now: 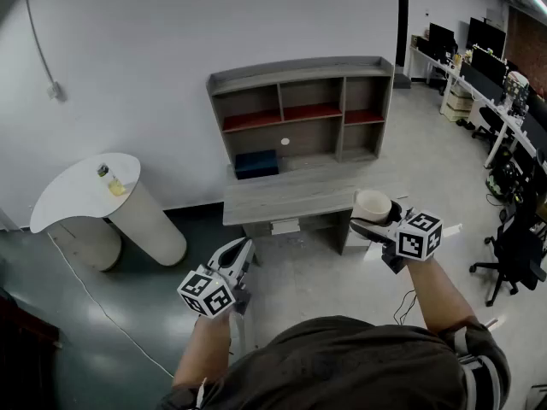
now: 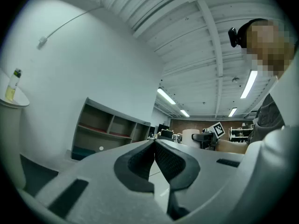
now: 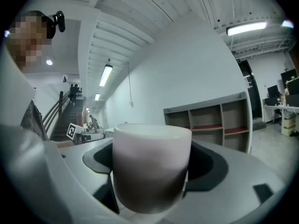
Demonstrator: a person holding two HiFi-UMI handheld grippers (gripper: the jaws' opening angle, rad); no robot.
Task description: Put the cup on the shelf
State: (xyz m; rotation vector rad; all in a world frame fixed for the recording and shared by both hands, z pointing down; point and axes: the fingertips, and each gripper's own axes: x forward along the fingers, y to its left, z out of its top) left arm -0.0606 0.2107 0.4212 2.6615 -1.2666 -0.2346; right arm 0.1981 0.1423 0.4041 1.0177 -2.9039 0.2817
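Right gripper (image 1: 369, 225) clamped on upright cream cylindrical cup (image 1: 373, 205), before grey wooden shelf (image 1: 301, 109); left gripper (image 1: 243, 253) jaws together, empty.

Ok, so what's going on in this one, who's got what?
A person stands facing a desk with a shelf on top, a gripper in each hand. The right gripper is clamped on a pale cup, held upright in the air short of the desk. The left gripper holds nothing, its jaws together, and hangs lower on the other side. The cup is not yet on the shelf.
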